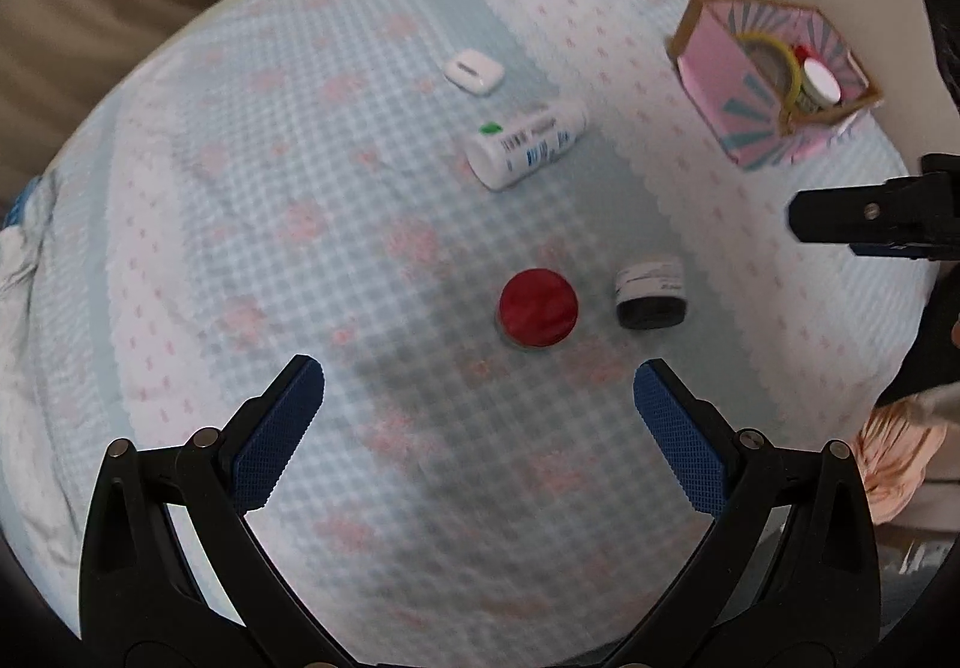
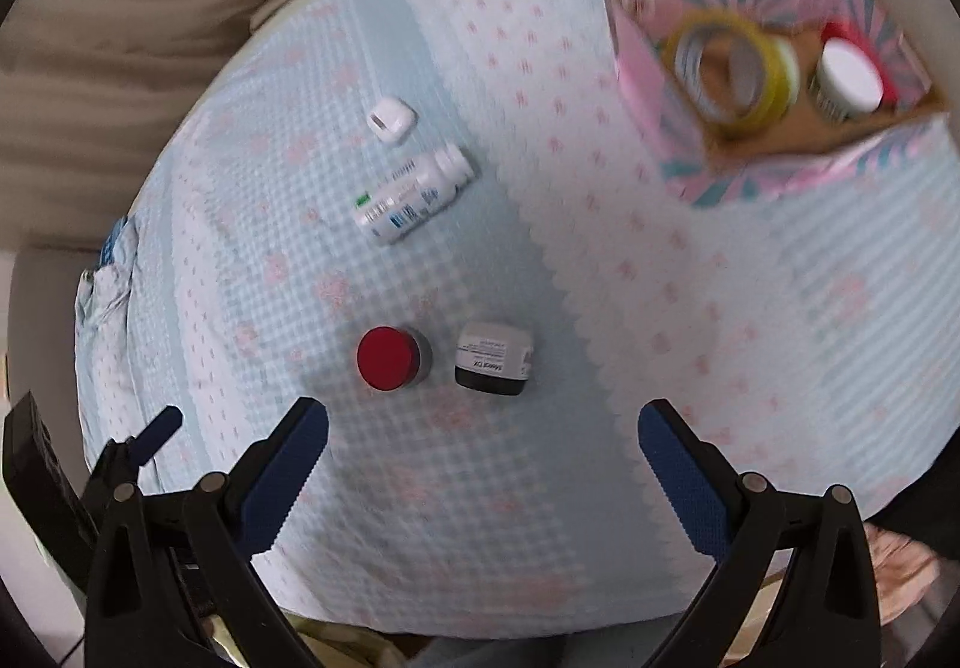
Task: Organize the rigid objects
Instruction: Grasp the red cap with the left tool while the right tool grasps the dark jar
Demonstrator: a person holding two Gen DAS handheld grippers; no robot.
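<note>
Tape (image 2: 735,68) and a jar (image 2: 849,74) sit in the far-right box (image 2: 780,170); four items remain on the cloth (image 1: 240,248); both tongs gape empty.

Your left tongs (image 1: 479,392) are glossy black plastic arms, each ribbed and triangular, tipped with blue cross-hatched rubber pads (image 1: 279,431). Round silver screws (image 1: 206,435) sit behind each pad. Your right tongs (image 2: 483,435) match: black arms, blue textured pads (image 2: 681,479), silver screws.
</note>
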